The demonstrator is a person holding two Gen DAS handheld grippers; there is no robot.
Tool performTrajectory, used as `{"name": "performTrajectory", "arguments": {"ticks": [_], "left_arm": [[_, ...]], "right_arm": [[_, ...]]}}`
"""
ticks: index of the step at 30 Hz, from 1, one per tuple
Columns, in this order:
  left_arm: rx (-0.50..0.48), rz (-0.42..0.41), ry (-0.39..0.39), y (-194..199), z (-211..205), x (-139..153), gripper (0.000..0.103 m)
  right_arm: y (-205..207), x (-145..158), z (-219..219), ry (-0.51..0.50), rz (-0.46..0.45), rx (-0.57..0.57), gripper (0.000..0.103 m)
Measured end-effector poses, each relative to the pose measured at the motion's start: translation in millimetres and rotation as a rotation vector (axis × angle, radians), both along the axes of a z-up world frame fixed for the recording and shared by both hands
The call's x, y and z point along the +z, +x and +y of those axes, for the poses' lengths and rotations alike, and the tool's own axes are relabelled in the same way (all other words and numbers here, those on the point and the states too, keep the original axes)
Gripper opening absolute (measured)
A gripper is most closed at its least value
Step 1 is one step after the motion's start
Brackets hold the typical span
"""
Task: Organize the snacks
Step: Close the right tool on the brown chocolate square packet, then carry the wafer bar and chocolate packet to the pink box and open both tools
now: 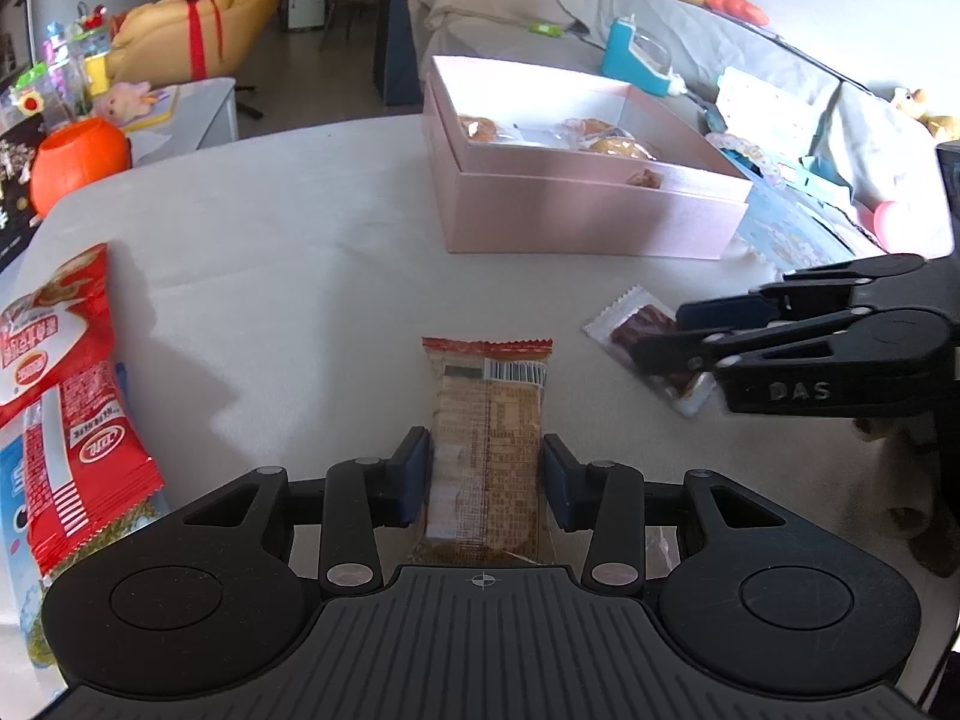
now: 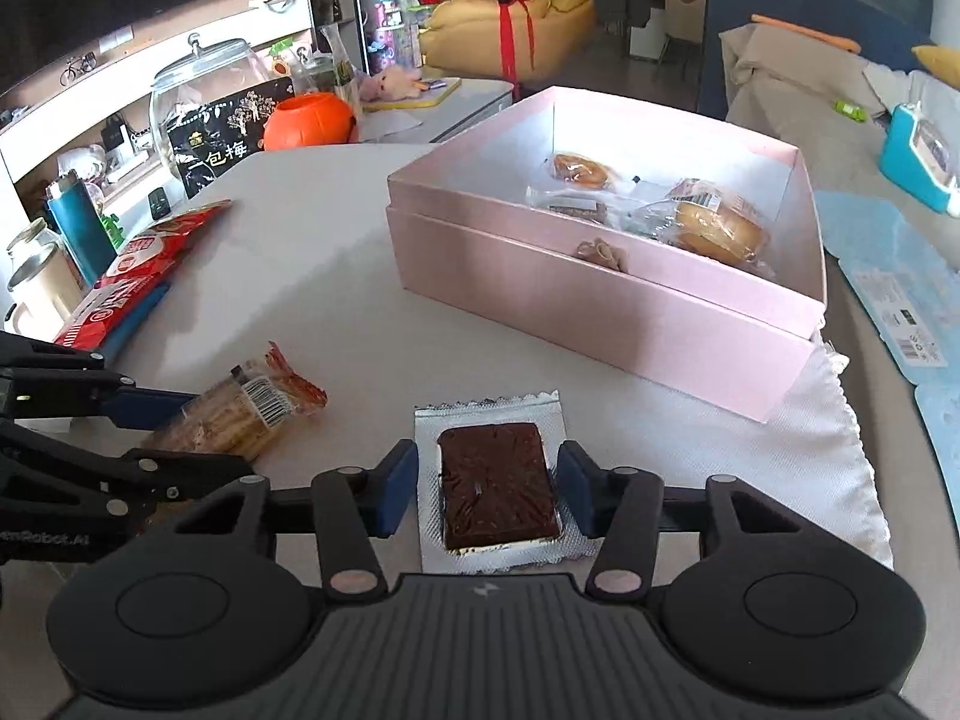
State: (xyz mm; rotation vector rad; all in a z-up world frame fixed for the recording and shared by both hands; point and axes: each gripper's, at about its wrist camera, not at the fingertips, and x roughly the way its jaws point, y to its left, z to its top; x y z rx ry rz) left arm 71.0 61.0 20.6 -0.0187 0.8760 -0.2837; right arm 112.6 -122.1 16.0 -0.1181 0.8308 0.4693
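While you've got a snack in each gripper, the pink box already has a few wrapped cakes sitting inside, so you're partway there. Your left gripper is pinching the biscuit pack, just in front of the box and to its left. Your right gripper is closed on the brownie packet, right in front of the box's near wall. Both of those have yet to go in, I'd say, plus the red bag lying well off to the box's left.
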Motion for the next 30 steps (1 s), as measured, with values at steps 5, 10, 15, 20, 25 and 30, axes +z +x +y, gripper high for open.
{"name": "performTrajectory", "arguments": {"ticks": [5,10,15,20,25,30], "left_arm": [[0.001,0.003,0.000,1,0,0,0.045],[0.005,0.006,-0.001,2,0,0,0.045],[0.003,-0.001,0.006,0,-2,-1,0.045],[0.007,-0.011,0.010,-3,-4,-1,0.045],[0.009,-0.023,0.016,-5,-4,-2,0.045],[0.014,-0.031,0.019,-6,-5,-2,0.045]], "right_arm": [[-11,11,-11,-0.001,-0.004,0.008,0.011],[-13,11,-22,-0.005,-0.008,-0.006,0.011],[-12,8,-22,0.037,-0.006,-0.018,0.014],[-12,1,-14,0.046,-0.003,-0.014,0.031],[-7,0,-9,0.070,0.003,-0.031,0.036],[-13,2,-4,0.051,-0.041,-0.028,0.036]]}}
